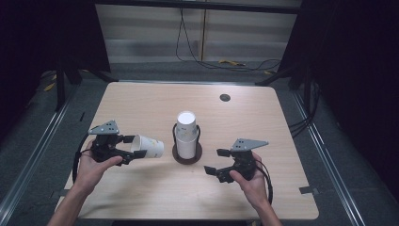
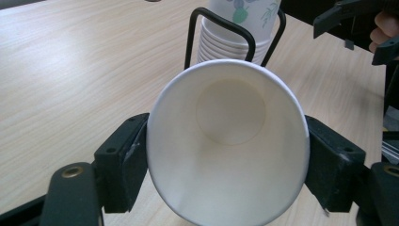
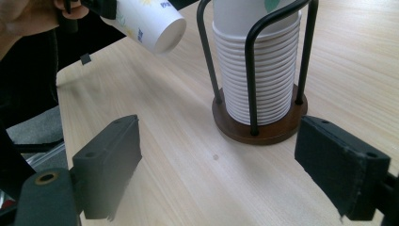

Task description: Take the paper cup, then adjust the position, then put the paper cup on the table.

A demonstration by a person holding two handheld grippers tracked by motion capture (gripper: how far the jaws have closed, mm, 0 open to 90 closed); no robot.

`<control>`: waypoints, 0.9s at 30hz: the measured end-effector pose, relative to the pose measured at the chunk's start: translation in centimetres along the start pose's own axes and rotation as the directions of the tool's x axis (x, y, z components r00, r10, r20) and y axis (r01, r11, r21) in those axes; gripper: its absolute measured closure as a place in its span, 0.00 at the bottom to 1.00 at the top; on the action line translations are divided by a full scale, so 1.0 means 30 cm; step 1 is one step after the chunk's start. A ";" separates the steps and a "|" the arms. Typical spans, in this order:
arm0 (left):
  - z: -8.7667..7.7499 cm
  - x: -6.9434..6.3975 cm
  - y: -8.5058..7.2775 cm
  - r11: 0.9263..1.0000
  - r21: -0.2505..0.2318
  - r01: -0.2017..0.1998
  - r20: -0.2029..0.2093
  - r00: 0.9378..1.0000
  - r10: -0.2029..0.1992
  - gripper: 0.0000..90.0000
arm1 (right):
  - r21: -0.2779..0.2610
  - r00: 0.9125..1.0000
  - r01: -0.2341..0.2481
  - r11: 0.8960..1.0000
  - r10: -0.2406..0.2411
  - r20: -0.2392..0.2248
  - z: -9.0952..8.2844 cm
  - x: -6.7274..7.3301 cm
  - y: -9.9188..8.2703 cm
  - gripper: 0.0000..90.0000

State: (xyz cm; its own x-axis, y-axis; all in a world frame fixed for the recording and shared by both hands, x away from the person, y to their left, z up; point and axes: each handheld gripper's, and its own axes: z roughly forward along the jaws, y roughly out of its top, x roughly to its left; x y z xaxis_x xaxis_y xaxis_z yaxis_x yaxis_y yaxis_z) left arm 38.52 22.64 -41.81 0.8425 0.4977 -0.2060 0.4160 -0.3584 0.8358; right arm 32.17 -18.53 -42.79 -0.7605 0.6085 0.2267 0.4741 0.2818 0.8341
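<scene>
A stack of white paper cups (image 1: 186, 134) stands upside down in a black wire holder with a round brown base (image 1: 187, 158) at the table's middle. My left gripper (image 1: 133, 150) is shut on a single paper cup (image 1: 148, 147) held on its side, left of the stack, its base toward the stack. In the left gripper view the cup's open mouth (image 2: 228, 141) faces the camera, squeezed between both jaws, with the stack (image 2: 235, 35) behind. My right gripper (image 1: 215, 161) is open, low and right of the holder; its view shows the stack (image 3: 259, 70), the base (image 3: 263, 132) and the held cup (image 3: 150, 23).
The light wooden table (image 1: 141, 108) has a small round grommet hole (image 1: 225, 97) at the back right. Cables lie on the floor beyond the far edge. Dark curtains flank both sides.
</scene>
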 end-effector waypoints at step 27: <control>0.062 0.070 0.123 0.982 0.189 -0.008 -0.115 0.993 0.030 0.27 | 0.007 1.000 0.000 1.000 0.000 0.002 -0.010 -0.001 -0.010 0.18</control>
State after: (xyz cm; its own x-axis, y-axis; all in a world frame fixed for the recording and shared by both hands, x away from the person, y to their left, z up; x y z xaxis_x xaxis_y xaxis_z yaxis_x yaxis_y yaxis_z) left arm 42.47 20.91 -40.10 0.8097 0.5744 -0.1202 0.4661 -0.5049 0.7265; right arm 31.92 -18.85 -42.92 -0.7596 0.6101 0.2253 0.4772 0.2875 0.8305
